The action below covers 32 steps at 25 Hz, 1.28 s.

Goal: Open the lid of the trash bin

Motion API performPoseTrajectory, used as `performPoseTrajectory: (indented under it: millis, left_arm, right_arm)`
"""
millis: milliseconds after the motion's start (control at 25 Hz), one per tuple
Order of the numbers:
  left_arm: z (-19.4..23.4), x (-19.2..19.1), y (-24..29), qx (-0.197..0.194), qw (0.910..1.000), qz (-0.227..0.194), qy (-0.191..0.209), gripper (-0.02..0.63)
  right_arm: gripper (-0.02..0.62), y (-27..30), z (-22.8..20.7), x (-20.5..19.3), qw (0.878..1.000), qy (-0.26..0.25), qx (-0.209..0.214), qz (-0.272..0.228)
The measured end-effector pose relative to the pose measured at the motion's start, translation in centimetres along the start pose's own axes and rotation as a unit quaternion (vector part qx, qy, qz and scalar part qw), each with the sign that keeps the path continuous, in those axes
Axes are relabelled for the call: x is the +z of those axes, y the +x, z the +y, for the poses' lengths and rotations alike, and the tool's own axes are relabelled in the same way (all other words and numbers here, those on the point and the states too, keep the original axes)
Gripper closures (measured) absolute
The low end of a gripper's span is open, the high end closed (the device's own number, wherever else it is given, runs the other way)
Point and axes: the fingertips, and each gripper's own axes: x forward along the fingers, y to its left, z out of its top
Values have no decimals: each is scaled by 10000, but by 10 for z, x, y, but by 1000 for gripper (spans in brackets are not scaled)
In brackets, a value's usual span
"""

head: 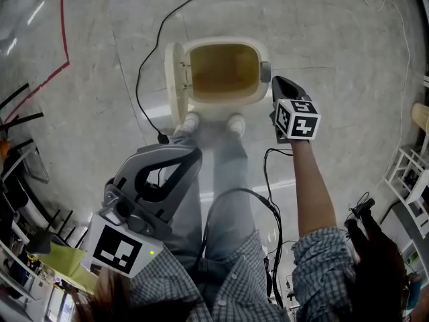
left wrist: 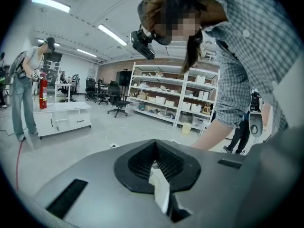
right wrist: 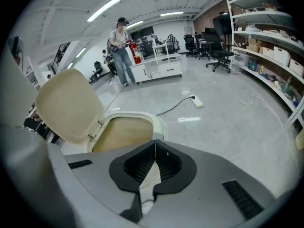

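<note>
I am holding my left gripper [head: 175, 163] at the lower left, its jaws pressed together on nothing. At upper centre the trash bin [head: 224, 101] is standing open, its lid [head: 173, 79] tipped up on the left and a black cable [head: 143, 72] trailing beside it. My right gripper [head: 280, 86], jaws likewise closed and empty, is hovering just beside the bin's right rim.
</note>
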Motion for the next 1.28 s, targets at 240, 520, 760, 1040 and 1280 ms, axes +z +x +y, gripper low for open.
performPoseTrajectory:
  millis: [240, 520, 760, 1040, 1280]
  left_arm:
    - [-1, 16, -7, -63, 9998, -136, 154, 608]
    - [2, 35, -26, 52, 9995, -161, 248, 607]
    - [4, 63, -46, 56, 9992, -284, 279, 607]
    - [5, 104, -72, 183, 9973, -515, 489, 608]
    - [3, 130, -91, 164, 9960, -609, 636, 607]
  right_arm:
    - [575, -34, 25, 31, 9991, 36, 83, -416]
    - [575, -101, 61, 95, 9900, -349, 190, -1356]
    - [575, -160, 80, 136, 9819, -393, 164, -1846]
    - [575, -224, 108, 173, 9668, -476, 206, -2501]
    - [575, -273, 132, 194, 9587, -910, 80, -2694]
